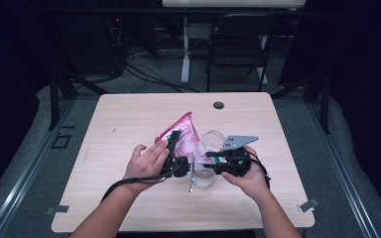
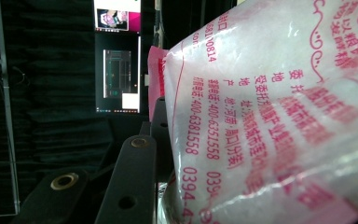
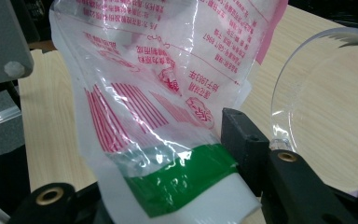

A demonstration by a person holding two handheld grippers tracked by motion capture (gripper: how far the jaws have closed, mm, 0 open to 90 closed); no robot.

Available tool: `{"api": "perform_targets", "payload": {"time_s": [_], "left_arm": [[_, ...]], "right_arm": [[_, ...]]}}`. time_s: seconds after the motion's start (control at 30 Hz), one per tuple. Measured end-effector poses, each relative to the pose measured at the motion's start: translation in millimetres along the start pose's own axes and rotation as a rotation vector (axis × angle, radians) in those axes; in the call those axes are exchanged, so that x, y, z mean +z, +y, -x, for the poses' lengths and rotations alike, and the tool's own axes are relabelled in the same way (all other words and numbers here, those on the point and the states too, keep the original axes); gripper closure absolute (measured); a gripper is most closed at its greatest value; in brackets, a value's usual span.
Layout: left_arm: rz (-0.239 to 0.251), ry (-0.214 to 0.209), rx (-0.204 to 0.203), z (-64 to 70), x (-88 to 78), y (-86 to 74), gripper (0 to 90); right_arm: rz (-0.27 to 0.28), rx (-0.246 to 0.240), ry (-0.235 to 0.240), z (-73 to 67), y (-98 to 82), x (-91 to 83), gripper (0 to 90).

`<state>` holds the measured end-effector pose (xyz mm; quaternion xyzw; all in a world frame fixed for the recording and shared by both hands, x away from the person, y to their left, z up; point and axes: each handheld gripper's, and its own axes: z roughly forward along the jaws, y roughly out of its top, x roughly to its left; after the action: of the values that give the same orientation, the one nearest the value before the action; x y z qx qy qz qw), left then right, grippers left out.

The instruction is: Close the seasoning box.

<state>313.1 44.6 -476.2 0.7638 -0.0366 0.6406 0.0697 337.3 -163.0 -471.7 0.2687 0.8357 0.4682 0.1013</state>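
A pink-and-white printed plastic bag [image 1: 184, 133] stands up from the middle of the table. My left gripper [image 1: 175, 135] points up and away and is shut on it. In the left gripper view the bag [image 2: 270, 116] presses against one black finger [image 2: 135, 172] and hides the other. My right gripper [image 1: 207, 157] points left at the bag's lower end. In the right gripper view the bag's green-banded end [image 3: 182, 177] lies between the spread jaws of my right gripper [image 3: 163, 158], which is open.
A clear plastic cup [image 1: 213, 138] sits just behind the right gripper, its rim [image 3: 279, 93] close to one jaw. Another clear container [image 1: 204, 179] and a thin metal rod [image 1: 191, 177] lie in front. The light wood table [image 1: 129, 114] has a black grommet [image 1: 219, 105] near its far edge.
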Motion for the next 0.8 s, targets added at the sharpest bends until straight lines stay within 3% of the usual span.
{"api": "perform_targets", "payload": {"time_s": [0.03,0.07,0.2,0.37,0.8], "left_arm": [[0.0,0.0,0.0,0.0,0.0,0.0,72.8],[0.041,0.021,-0.012,1.0,3.0,-1.6,72.8],[0.018,0.005,-0.013,-0.7,1.1,-0.7,72.8],[0.019,0.018,-0.014,-2.7,0.6,-1.2,73.2],[0.003,0.016,-0.003,-3.7,0.2,-2.5,73.2]], "right_arm": [[0.002,0.003,0.001,-0.4,-0.4,0.6,67.5],[-0.003,0.001,0.004,-0.2,-0.6,0.7,70.0],[-0.004,0.003,0.008,0.2,-1.0,0.6,74.5],[-0.004,0.014,0.027,0.2,-1.2,-0.4,88.0],[-0.043,0.038,0.071,0.0,-2.8,2.8,90.0]]}}
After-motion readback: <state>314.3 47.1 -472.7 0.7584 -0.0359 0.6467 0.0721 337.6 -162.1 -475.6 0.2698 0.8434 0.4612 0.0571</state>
